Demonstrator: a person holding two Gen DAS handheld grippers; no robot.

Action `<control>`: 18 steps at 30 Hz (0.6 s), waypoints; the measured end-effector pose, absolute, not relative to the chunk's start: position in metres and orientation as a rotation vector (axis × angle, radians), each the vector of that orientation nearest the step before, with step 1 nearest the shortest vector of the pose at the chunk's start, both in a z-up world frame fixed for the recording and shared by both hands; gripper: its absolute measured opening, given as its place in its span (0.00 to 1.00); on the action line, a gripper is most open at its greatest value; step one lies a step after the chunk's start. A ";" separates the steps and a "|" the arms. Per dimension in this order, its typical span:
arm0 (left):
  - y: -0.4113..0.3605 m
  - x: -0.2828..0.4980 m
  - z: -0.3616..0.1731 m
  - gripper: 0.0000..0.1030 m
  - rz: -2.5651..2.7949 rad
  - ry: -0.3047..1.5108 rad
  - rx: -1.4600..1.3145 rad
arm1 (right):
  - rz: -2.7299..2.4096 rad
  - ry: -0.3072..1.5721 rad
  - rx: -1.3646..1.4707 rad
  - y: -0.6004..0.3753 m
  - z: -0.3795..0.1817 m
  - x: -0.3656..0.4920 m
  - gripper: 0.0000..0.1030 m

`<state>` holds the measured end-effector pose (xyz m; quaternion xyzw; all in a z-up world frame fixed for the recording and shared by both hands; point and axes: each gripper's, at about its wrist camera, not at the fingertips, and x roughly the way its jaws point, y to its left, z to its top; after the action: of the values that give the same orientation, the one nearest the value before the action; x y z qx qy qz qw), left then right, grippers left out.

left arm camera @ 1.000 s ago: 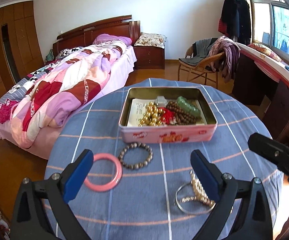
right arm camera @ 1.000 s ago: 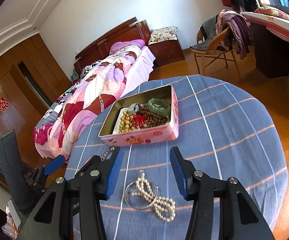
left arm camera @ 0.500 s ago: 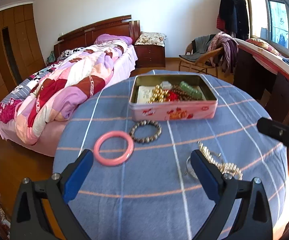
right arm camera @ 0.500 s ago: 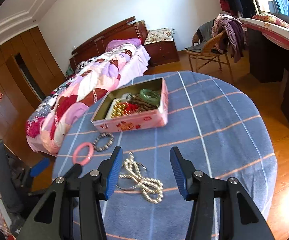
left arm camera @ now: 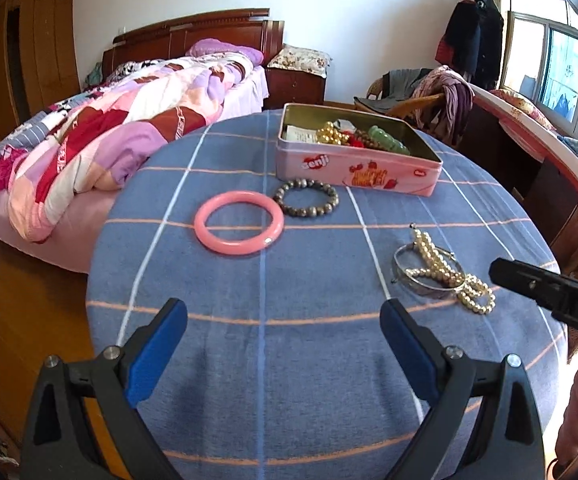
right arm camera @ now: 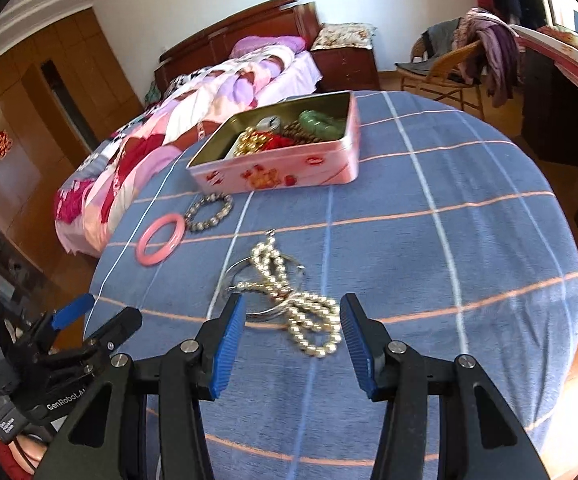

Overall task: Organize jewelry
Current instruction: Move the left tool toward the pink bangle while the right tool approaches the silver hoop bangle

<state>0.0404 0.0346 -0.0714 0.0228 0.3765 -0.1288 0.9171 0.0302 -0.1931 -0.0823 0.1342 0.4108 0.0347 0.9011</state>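
Now | my right gripper (right arm camera: pixel 292 330) is half open, holding nothing | pearls (right arm camera: pixel 289 300) lie on a ring (right arm camera: pixel 245 270) | I might grab both

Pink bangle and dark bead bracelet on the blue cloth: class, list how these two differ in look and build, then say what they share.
The pink bangle is one smooth solid ring; the dark bead bracelet is a loop of many separate round beads. The pink bangle is bright and plain in colour, the dark bead bracelet dull grey-brown and speckled. The pink bangle makes the wider circle. Both lie flat on the table, side by side, outside the pink tin.
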 end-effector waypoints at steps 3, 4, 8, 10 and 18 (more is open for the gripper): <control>0.041 0.043 -0.070 0.96 -0.250 0.761 0.040 | 0.109 0.878 0.252 -0.183 -0.087 0.041 0.56; 0.045 0.045 -0.070 0.96 -0.244 0.761 0.031 | 0.109 0.887 0.236 -0.179 -0.088 0.045 0.66; 0.055 0.052 -0.074 0.96 -0.228 0.776 0.004 | 0.115 0.912 0.189 -0.166 -0.092 0.061 0.69; 0.059 0.055 -0.075 0.96 -0.218 0.779 0.003 | 0.109 0.935 0.167 -0.161 -0.096 0.068 0.70; 0.072 0.072 -0.081 0.97 -0.197 0.804 -0.012 | 0.093 1.001 0.079 -0.144 -0.111 0.089 0.72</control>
<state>0.0720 0.0719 -0.0805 -0.0057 0.3908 -0.0957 0.9155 0.0893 -0.1437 -0.1109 0.0380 0.4796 0.0446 0.8755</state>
